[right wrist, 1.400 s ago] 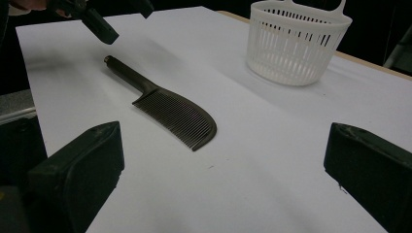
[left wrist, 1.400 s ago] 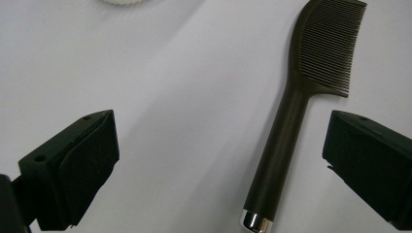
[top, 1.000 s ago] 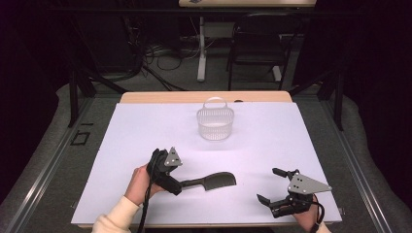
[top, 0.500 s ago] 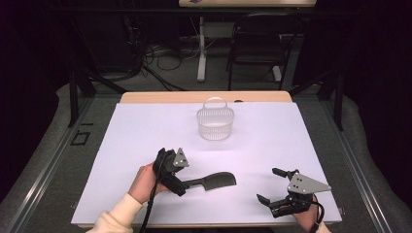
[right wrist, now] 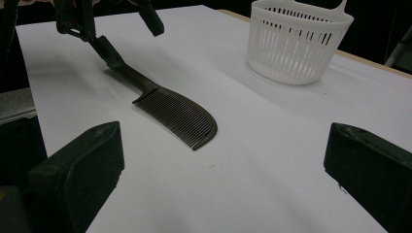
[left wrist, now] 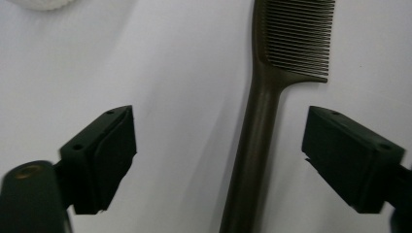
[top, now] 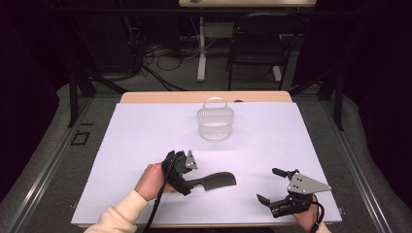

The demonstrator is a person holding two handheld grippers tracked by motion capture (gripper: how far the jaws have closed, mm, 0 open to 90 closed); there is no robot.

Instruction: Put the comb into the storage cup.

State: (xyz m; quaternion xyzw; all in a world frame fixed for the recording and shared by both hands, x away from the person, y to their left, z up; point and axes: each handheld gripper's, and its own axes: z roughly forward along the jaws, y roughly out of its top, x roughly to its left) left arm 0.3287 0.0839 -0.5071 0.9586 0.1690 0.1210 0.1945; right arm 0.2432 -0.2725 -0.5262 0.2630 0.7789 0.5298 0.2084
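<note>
A dark comb (top: 218,180) lies flat on the white table cover, teeth end to the right. In the left gripper view its handle (left wrist: 257,126) runs up between my jaws, with a gap on each side. My left gripper (top: 188,180) straddles that handle; its jaws have just been closing and the pads are not touching it. My right gripper (top: 266,184) rests open near the front right edge with nothing between its fingers. The right gripper view has the comb (right wrist: 180,114) ahead and the left gripper (right wrist: 114,24) over the handle end.
A white slotted basket (top: 215,124) with a handle stands at the back middle of the table, empty as far as I can see; it also appears at upper right as basket (right wrist: 296,43). The white cover (top: 145,126) reaches the wooden back edge.
The left hand has slid right, bringing its gripper over the comb's handle. The comb and the right gripper have stayed where they were.
</note>
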